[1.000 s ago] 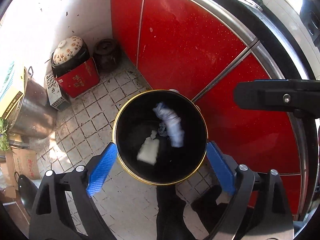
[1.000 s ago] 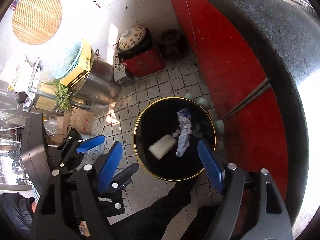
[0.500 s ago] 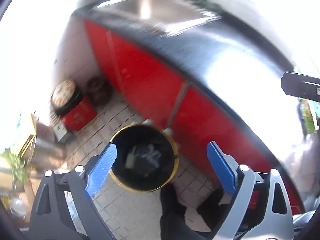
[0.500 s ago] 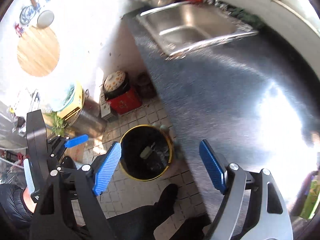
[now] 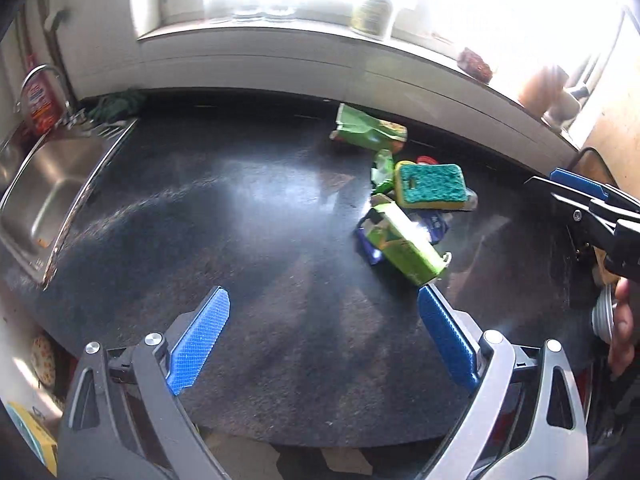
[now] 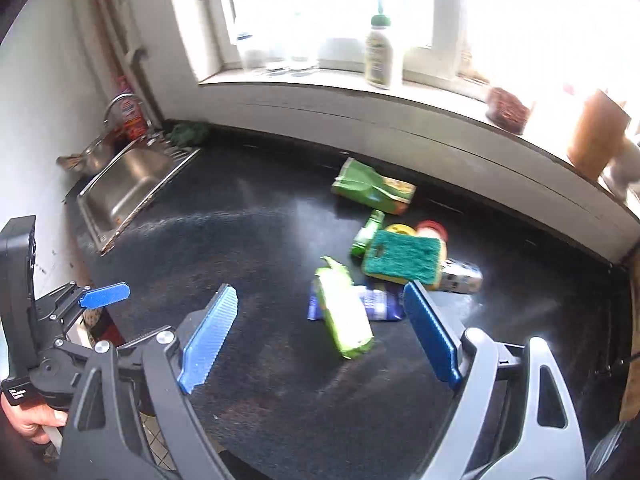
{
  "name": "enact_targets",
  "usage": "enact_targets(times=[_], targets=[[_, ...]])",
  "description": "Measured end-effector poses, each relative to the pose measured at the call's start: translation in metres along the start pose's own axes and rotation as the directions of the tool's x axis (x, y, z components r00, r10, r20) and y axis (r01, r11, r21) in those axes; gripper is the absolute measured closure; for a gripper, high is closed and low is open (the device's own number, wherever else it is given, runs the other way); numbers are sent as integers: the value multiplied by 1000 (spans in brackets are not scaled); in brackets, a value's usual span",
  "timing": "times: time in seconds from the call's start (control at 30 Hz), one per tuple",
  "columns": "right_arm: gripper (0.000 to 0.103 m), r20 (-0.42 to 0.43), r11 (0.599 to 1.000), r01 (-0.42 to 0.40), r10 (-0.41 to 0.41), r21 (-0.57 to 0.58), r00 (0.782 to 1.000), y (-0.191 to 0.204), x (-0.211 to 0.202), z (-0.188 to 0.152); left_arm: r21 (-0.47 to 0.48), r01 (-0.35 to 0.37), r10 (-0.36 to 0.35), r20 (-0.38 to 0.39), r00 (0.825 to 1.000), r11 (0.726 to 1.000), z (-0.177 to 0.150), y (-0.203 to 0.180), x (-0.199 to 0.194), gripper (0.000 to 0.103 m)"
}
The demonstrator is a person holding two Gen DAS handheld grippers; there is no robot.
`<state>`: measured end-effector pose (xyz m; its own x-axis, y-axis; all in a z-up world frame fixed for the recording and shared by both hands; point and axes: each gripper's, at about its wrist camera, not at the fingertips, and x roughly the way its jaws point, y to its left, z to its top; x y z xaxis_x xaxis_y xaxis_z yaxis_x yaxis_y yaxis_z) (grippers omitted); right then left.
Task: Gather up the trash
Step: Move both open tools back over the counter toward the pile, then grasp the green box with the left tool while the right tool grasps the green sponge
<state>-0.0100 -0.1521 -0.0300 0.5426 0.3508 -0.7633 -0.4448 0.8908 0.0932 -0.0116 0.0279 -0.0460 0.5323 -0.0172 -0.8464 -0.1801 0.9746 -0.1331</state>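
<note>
Can (image 6: 460,276) half hidden behind sponge (image 6: 402,256); windowsill (image 5: 320,36) glare-washed

Your left gripper (image 5: 322,346): two blue ribbed pads (image 5: 199,340) on grey metal fingers, round silver screws at pad bases, black triangular cut-out frames behind. Your right gripper (image 6: 320,336): same build, blue pads (image 6: 430,336) with saw-tooth edges, silver-grey finger on one side, darker one on other, silver screws. Seen from right wrist camera, left gripper body is black box with small white label; your left hand (image 6: 30,420) wraps its handle. Your right hand (image 5: 622,332) shows at frame edge.
</note>
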Motion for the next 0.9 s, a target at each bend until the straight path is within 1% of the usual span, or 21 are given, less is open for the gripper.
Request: enact_targets(times=[0.03,0.13,0.2,0.27,0.43,0.67,0.9], targets=[[20,0,1000,14,-14,26,1000,-18,-1,-4,28,8,-8,-5,1000,1000,6,-17,5,10],[20,-4,996,46,-46,73,999,-59,-7,-15,84,14,-12,-26,1000,996,17,-52,20,10],[20,-7,995,56,-56,86,998,-77,-7,-19,101,21,-17,-41,999,995,20,-65,28,10],[20,-13,994,50,-49,99,999,-92,-4,-21,106,18,-12,-56,998,994,23,-75,37,11],[20,-33,995,15,-12,96,999,-103,13,-15,90,-9,15,-77,997,996,29,-85,56,11],[21,-65,999,-38,40,39,997,-110,45,-2,44,-65,69,-113,991,997,31,-87,91,11],[21,-140,995,-99,98,-1,985,-112,109,13,-37,-99,91,-173,981,994,30,-82,141,11]])
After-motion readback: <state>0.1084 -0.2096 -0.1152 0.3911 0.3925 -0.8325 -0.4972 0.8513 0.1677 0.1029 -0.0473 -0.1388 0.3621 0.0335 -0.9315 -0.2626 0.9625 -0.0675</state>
